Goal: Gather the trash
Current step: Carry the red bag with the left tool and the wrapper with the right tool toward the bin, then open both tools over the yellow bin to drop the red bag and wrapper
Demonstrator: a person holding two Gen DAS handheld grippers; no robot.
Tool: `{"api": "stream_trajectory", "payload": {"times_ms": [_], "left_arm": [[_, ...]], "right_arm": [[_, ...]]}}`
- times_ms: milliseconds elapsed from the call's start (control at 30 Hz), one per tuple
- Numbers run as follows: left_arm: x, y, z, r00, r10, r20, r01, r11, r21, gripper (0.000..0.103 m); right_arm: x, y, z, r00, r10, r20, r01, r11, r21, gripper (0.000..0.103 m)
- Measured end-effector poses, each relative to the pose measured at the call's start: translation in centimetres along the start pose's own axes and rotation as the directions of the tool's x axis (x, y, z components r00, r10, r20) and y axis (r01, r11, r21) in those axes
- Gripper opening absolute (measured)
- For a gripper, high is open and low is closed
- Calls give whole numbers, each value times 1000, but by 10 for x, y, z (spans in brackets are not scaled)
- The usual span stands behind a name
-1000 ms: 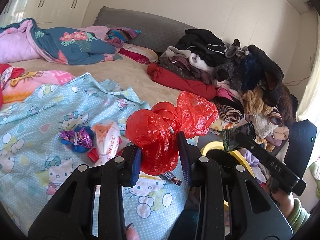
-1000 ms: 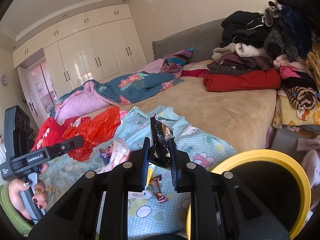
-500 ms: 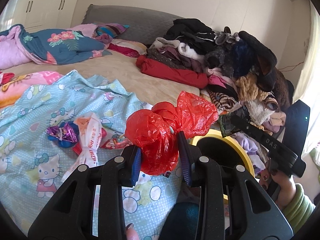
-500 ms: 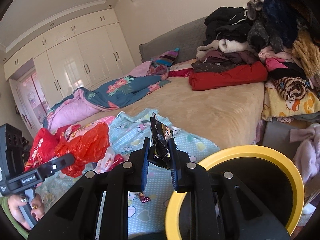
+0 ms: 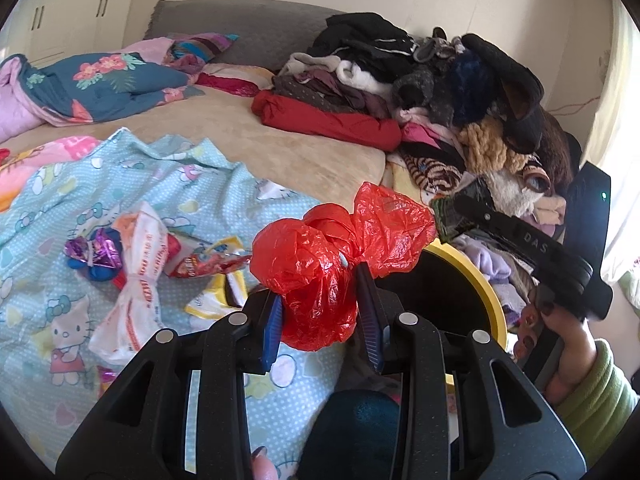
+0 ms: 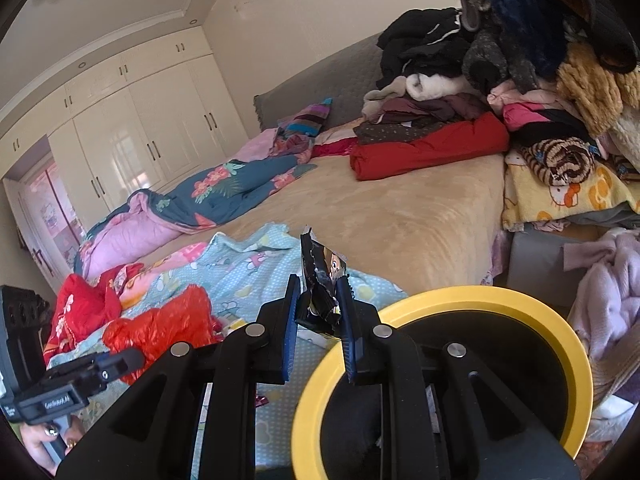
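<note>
My left gripper [image 5: 320, 312] is shut on a crumpled red plastic bag [image 5: 332, 256] and holds it above the bed edge, just left of the yellow-rimmed black bin [image 5: 486, 292]. My right gripper [image 6: 320, 312] is shut on a dark snack wrapper [image 6: 322, 280], held near the left rim of the bin [image 6: 460, 294]. More trash lies on the blue Hello Kitty sheet [image 5: 48, 200]: a white and orange wrapper [image 5: 138, 268], a purple foil wrapper [image 5: 94, 254] and a red and yellow packet [image 5: 208, 268]. The right gripper, with the dark wrapper [image 5: 456, 210], also shows in the left wrist view.
A tall pile of clothes [image 5: 440, 92] covers the bed's right side, with a folded red garment [image 5: 332, 120] at its base. A blue floral quilt [image 5: 100, 80] lies at the head. White wardrobes [image 6: 132, 128] stand behind. A lilac garment [image 6: 608, 284] hangs beside the bin.
Both grippers have moved right toward the bin, each still holding its item. The bin now fills more of the right wrist view and the trash on the sheet has shifted left.
</note>
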State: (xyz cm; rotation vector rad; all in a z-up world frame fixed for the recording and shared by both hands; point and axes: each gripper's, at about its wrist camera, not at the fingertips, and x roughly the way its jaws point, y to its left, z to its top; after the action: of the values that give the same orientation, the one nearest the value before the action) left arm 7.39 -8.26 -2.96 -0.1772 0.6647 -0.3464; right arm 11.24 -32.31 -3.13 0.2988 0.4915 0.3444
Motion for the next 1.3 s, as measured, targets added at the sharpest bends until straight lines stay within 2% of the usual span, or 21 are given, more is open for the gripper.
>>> {"api": "stream_trajectory", "payload": {"times_ms": [533, 1300], "left_arm": [[32, -32, -10, 997, -31, -71, 35, 998, 55, 27], [82, -77, -36, 978, -80, -195, 112, 981, 158, 27]], "right_arm": [[2, -46, -4, 998, -54, -31, 56, 994, 93, 18], [12, -89, -15, 991, -90, -104, 111, 969, 220, 20]]}}
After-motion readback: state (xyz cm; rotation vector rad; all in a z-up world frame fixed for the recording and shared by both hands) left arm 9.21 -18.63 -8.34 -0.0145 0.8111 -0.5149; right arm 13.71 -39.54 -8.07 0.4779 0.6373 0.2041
